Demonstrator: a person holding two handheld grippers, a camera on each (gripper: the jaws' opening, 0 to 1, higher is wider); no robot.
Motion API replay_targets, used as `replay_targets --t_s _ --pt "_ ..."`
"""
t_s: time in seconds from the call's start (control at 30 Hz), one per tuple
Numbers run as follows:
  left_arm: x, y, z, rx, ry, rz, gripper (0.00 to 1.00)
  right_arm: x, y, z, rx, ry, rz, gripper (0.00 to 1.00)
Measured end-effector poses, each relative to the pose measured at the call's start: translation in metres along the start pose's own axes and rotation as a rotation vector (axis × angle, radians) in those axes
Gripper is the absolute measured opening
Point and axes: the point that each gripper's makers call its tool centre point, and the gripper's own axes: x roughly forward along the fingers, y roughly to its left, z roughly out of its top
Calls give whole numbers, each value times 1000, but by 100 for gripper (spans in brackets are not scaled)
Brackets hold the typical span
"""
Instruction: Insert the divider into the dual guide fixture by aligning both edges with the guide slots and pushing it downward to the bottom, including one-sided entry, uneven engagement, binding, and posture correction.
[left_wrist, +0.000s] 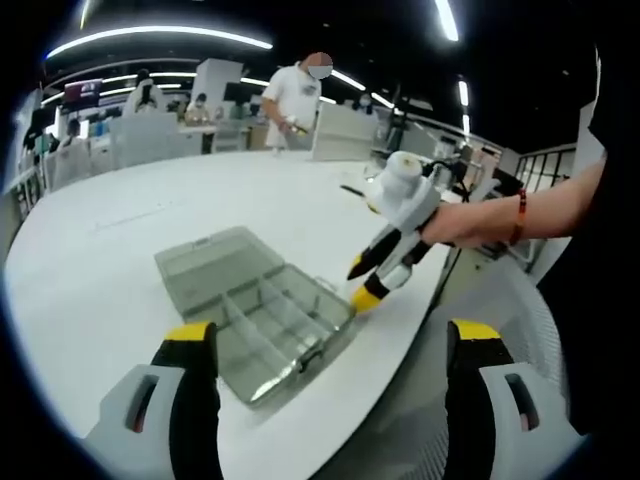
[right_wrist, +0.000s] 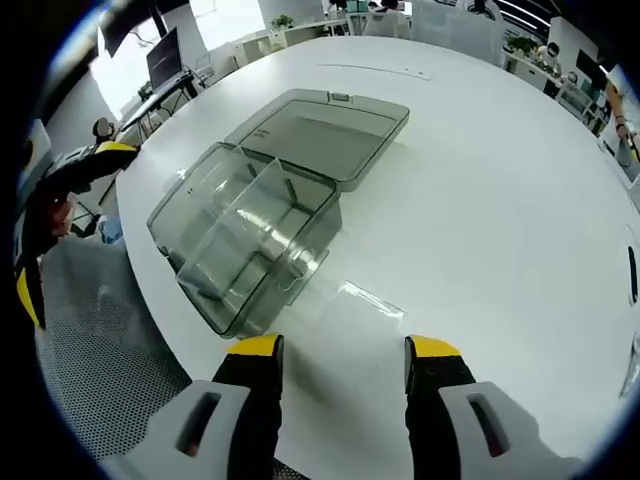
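Note:
A clear plastic compartment box (right_wrist: 245, 235) lies open on the white table (right_wrist: 480, 200), near its rounded edge, with the lid (right_wrist: 325, 130) folded back flat. Clear partitions stand inside the box (left_wrist: 270, 325). A thin clear piece (right_wrist: 365, 298), apparently the divider, lies flat on the table beside the box. My right gripper (right_wrist: 343, 352) hovers just short of that piece, open and holding nothing. It also shows in the left gripper view, held by a hand, with its yellow tips (left_wrist: 362, 290) at the box's corner. My left gripper (left_wrist: 330, 342) is open and empty, off the table edge near the box.
The table edge curves close to the box, with grey mesh flooring (right_wrist: 110, 370) below it. A small dark object (left_wrist: 352, 190) lies further along the table. Several people and desks (left_wrist: 290, 100) stand far behind. My left gripper's yellow tip (right_wrist: 100, 155) is at the left rim.

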Motion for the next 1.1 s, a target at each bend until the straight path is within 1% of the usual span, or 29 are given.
replay_targets --t_s 0.13,0.2,0.3,0.37,0.4,0.57,0.73,0.87,0.93,1.0,1.1 --pt "-1 1 -2 -30 -11 9 93 2 1 1 -1 6 -6 45" --pt "0 1 -3 -32 -7 11 93 3 1 2 -7 7 -14 45" --pt "0 0 -4 -33 -5 8 93 5 3 3 -5 7 -3 45" --pt "0 1 -4 -35 -4 10 93 6 0 3 -18 16 -16 43" --pt "0 3 -4 -37 -3 13 93 6 0 4 -21 18 -16 44" --pt "0 4 -3 -39 -6 13 93 6 1 5 -22 20 -18 43" --pt "1 5 -4 -40 -1 13 93 9 6 8 -40 14 -22 44" --pt "1 5 -4 -43 1 12 93 11 4 8 -81 24 -48 41" --pt "1 5 -5 -42 1 12 93 11 2 7 -81 26 -61 38" --pt "1 5 -5 -42 2 10 93 11 -1 6 -110 33 -82 36" --pt "2 5 -6 -47 3 7 92 11 0 7 -96 24 -78 35"
